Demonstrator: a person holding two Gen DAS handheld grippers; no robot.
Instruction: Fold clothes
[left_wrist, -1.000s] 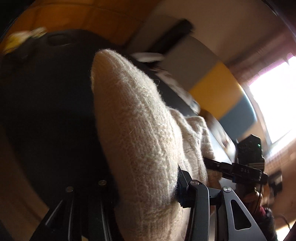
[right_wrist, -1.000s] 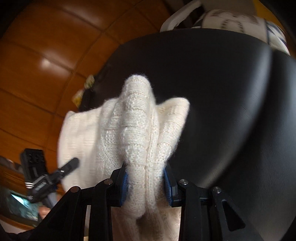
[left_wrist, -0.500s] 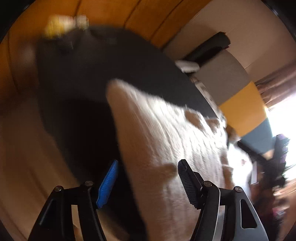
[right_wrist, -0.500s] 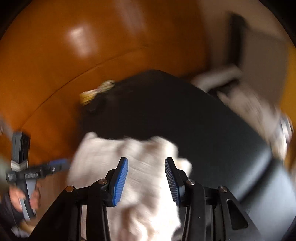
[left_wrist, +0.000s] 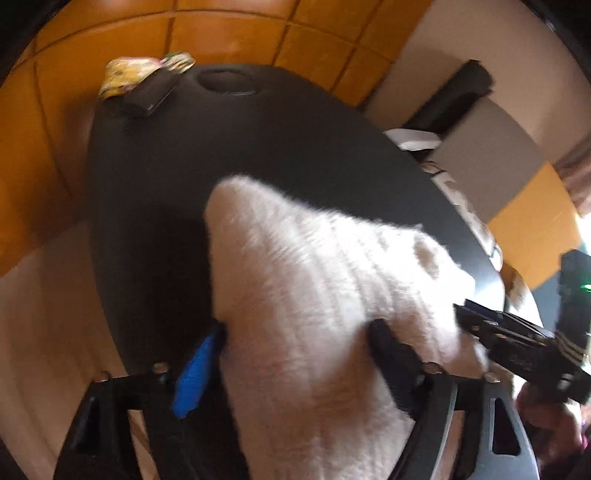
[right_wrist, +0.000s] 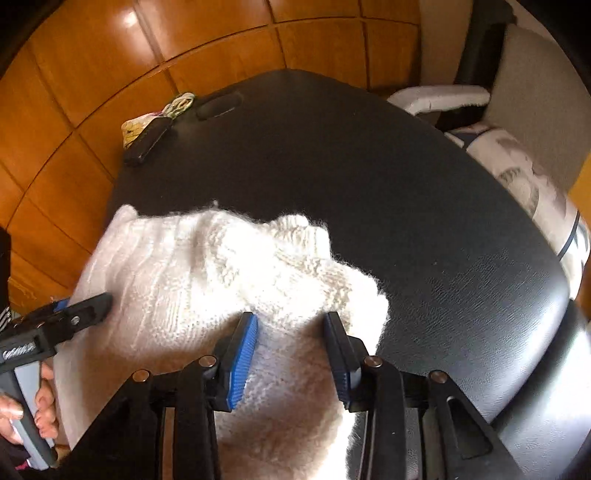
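Cream knit sweater (right_wrist: 207, 280) bunched on near part of black table (right_wrist: 369, 177), toward its near-left edge; ribbed and cable texture visible, fuzzy outline.

Right gripper (right_wrist: 290, 354): jaws spread, blue pads (right_wrist: 242, 362) exposed on both inner faces, knit lying between them but not pinched; gaps visible on either side of the fabric. Same gripper seen from left wrist view at right edge (left_wrist: 517, 343), dark fingers reaching to the sweater's right side.

Left gripper (left_wrist: 291, 365): jaws parted wide, blue pad (left_wrist: 194, 373) on left finger clear of the cloth or barely touching; right finger partly buried under a fold of sweater (left_wrist: 314, 295). No clamp evident; heavy motion blur. Seen from right wrist view at left edge (right_wrist: 66, 317), tip resting against sweater's left side, person's hand (right_wrist: 26, 406) on its grip.

Outward, far-left corner of table: dark flat rectangular object (right_wrist: 147, 142) lying at the edge, floral-patterned cloth (right_wrist: 140, 123) just behind it, touching or overlapping. Oval recess (right_wrist: 219, 105) in table top near far edge.

Beyond right edge of table: patterned white fabric (right_wrist: 524, 184) draped on a chair; white armrest (right_wrist: 439, 96) further back. Orange wood-panel floor (right_wrist: 92, 74) around the table.
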